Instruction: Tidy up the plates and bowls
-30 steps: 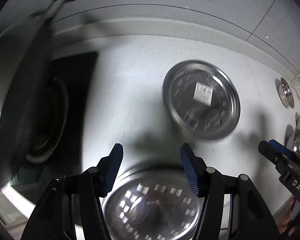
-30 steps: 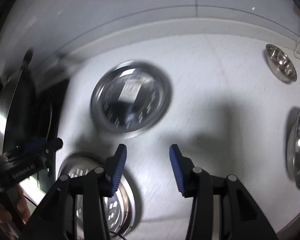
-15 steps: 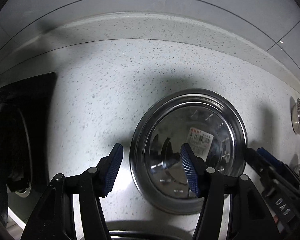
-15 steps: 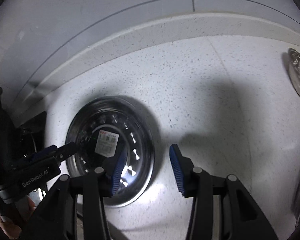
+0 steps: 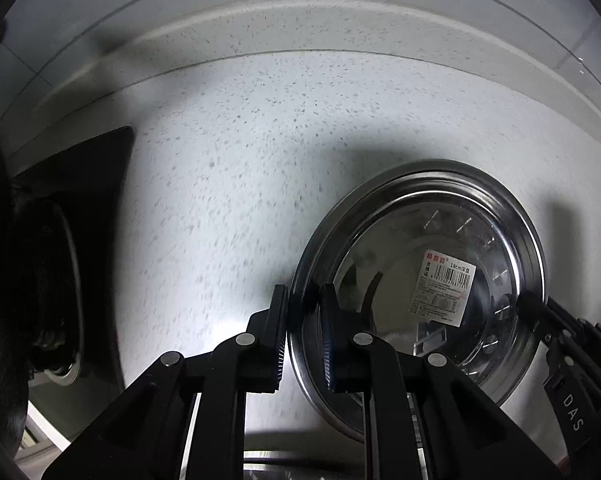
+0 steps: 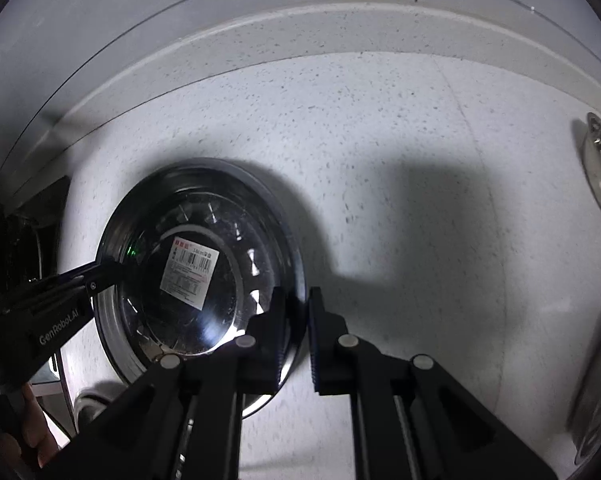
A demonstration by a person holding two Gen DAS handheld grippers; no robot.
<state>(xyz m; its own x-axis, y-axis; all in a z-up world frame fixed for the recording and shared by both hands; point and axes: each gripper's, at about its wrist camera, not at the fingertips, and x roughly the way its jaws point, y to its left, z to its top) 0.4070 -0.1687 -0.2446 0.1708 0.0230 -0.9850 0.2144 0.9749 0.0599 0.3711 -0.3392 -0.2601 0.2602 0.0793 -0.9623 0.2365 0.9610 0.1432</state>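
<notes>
Stainless-steel plate [image 5: 420, 280] (barcode label inside) is shown on the speckled counter [image 5: 240, 160], its rim clamped on opposite sides by the left gripper [image 5: 303, 336] and right gripper [image 6: 296, 332]. No lift can be confirmed. Bowls [image 6: 600, 168] lie well apart at the right, not yet gathered; most sorting is judged outstanding.

Both views are dim and grey, with heavy fisheye bending and black corners. The speckled counter [image 5: 228, 184] blurs in streaks near the lens. A broad soft shadow falls on it to the right [image 6: 412, 216]. The steel plate [image 6: 196, 280] shows small glints; its label is sharp.
</notes>
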